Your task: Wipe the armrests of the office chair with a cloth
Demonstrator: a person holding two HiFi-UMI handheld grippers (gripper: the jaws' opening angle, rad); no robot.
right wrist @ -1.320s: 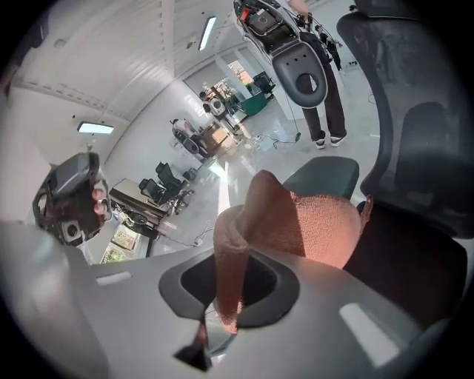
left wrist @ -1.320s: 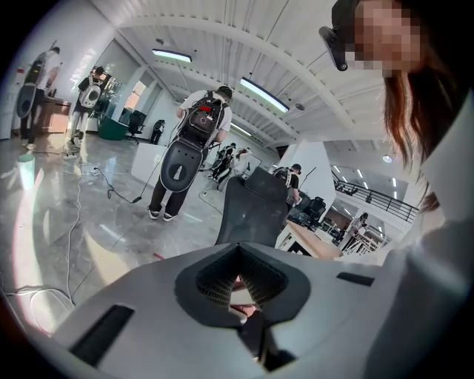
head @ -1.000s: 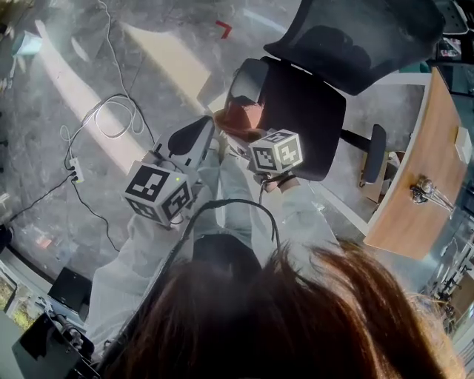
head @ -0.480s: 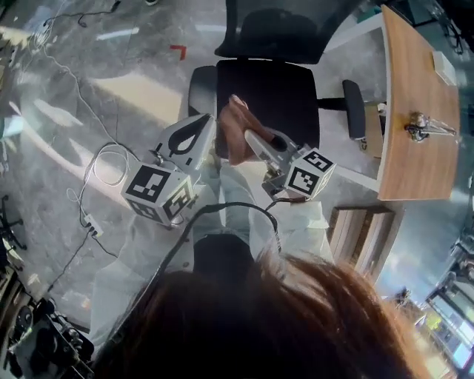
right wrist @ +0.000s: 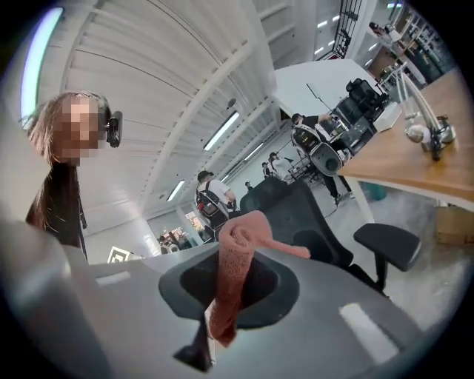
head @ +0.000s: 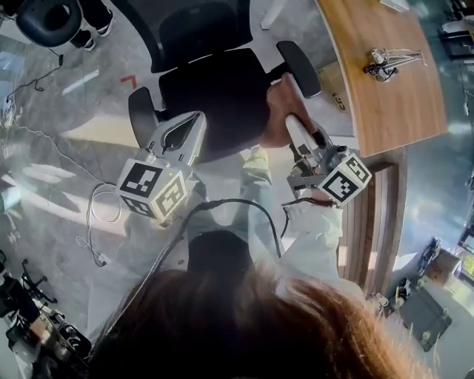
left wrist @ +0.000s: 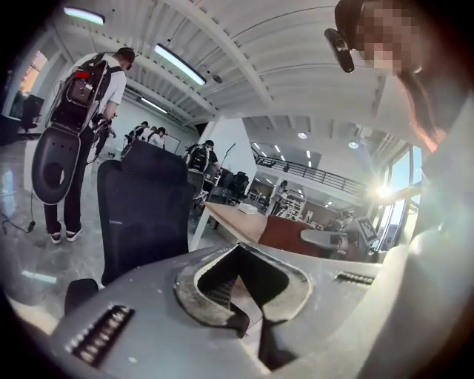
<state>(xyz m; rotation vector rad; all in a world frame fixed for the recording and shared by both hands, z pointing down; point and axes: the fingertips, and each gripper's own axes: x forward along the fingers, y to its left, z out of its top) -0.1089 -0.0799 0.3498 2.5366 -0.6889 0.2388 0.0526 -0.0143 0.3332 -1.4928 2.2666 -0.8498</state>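
Observation:
The black office chair [head: 215, 92] stands ahead of me, its left armrest [head: 139, 112] and right armrest [head: 299, 68] on either side of the seat. My right gripper [head: 287, 124] is shut on a pinkish-brown cloth [head: 275, 109], held over the seat's right edge just beside the right armrest; I cannot tell whether they touch. In the right gripper view the cloth [right wrist: 233, 270] hangs folded from the right gripper [right wrist: 215, 326], with the chair [right wrist: 296, 207] beyond. My left gripper [head: 181, 137] hovers shut and empty at the seat's front left. The left gripper [left wrist: 248, 322] faces the chair back [left wrist: 144, 215].
A curved wooden desk [head: 385, 96] runs close along the chair's right, with a metal object [head: 386, 59] on it. Cables [head: 104, 215] loop on the grey floor at left. Another chair [head: 48, 18] and a person with a backpack [left wrist: 81, 126] stand behind.
My right gripper has carried the cloth from the seat's left side across to the right armrest. The view has swung, so the chair sits higher and the desk nearer. The left gripper has hardly moved.

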